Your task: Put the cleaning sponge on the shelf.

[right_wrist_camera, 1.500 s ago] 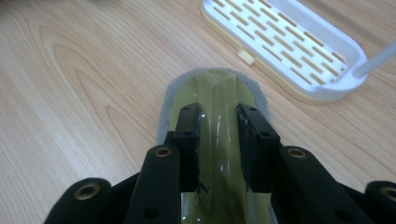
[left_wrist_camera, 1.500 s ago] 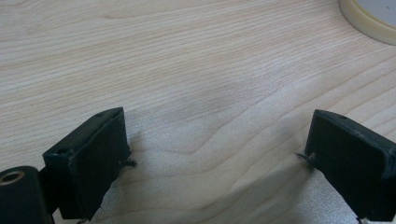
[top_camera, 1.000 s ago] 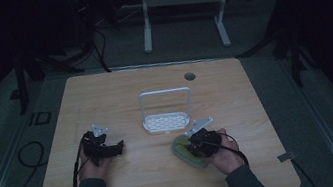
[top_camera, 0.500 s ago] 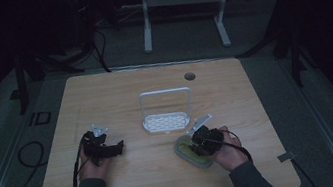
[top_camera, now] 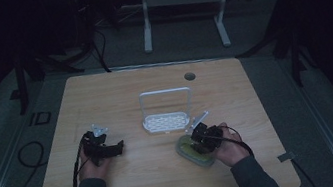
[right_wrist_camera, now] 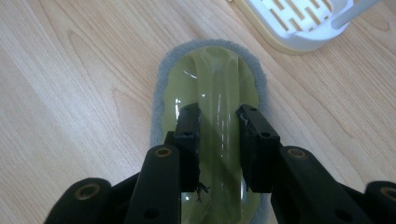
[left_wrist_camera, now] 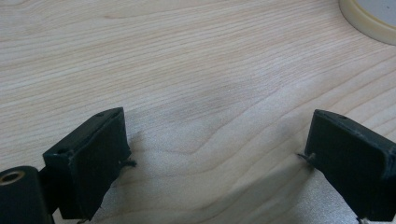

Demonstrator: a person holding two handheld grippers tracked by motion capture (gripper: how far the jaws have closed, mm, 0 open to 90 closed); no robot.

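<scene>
The right gripper (right_wrist_camera: 218, 122) is clamping the raised clear handle of a green scrubbing brush (right_wrist_camera: 210, 79), one jaw pressing on each side of the ridge. The brush is lying flat, its grey pad down, on the wooden table (top_camera: 123, 87), near the person's edge and to the right; in the high view the right gripper (top_camera: 200, 136) is sitting over the brush (top_camera: 189, 151). A white rack (top_camera: 166, 120) with an upright hoop is standing just beyond it, close to the brush (right_wrist_camera: 299, 23). The left gripper (left_wrist_camera: 217, 144) is resting low over bare wood with its jaws standing wide apart, nothing between them, well apart from the brush (top_camera: 112, 148).
</scene>
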